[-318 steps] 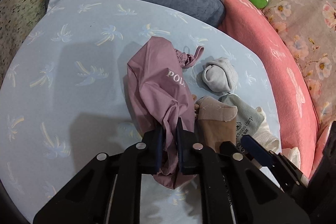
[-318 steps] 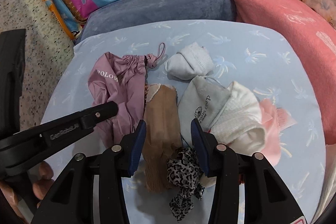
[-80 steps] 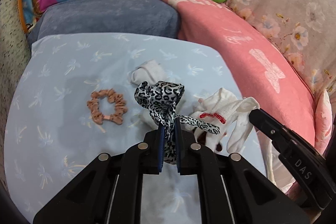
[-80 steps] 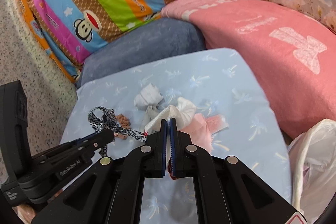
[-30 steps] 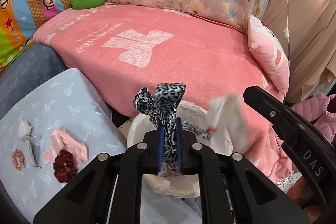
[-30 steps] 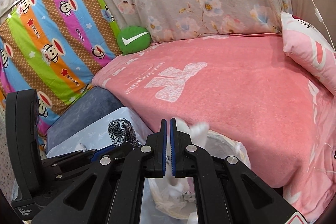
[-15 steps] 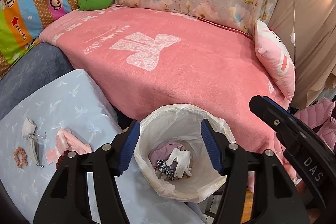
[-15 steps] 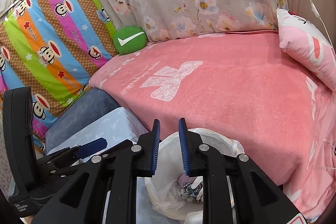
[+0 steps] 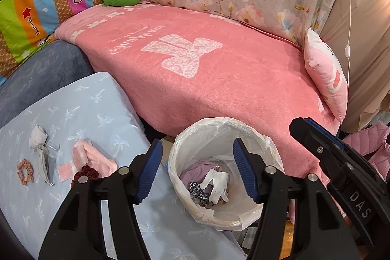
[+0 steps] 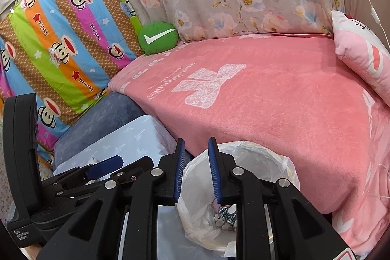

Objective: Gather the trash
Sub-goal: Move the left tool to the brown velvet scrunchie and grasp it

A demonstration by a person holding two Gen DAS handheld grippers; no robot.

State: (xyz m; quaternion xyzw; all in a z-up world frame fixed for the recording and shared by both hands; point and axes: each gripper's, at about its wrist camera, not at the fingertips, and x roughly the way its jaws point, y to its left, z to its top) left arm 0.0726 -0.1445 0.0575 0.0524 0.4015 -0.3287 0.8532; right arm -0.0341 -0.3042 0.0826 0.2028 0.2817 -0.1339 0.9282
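You are finishing a drop: your left gripper (image 9: 197,168) is standing spread wide and empty over the lined bin (image 9: 264,141), its jaws having just been opening, and your right gripper (image 10: 195,169) is parted narrowly, nothing between the pads. Inside the bin are lying a white glove (image 9: 215,180), a leopard-print strip (image 9: 198,190) and mauve cloth (image 9: 195,171). Next, I judge, you are swinging back toward nine o'clock, where the pink cloth (image 9: 93,157), dark red scrunchie (image 9: 85,173) and peach scrunchie (image 9: 24,171) are waiting on the blue cushion (image 9: 85,109).

Matte black plastic left gripper (image 9: 197,167) with ribbed blue fingers (image 9: 148,169), silver screws; beside it, right gripper (image 10: 196,167) lettered "DAS".
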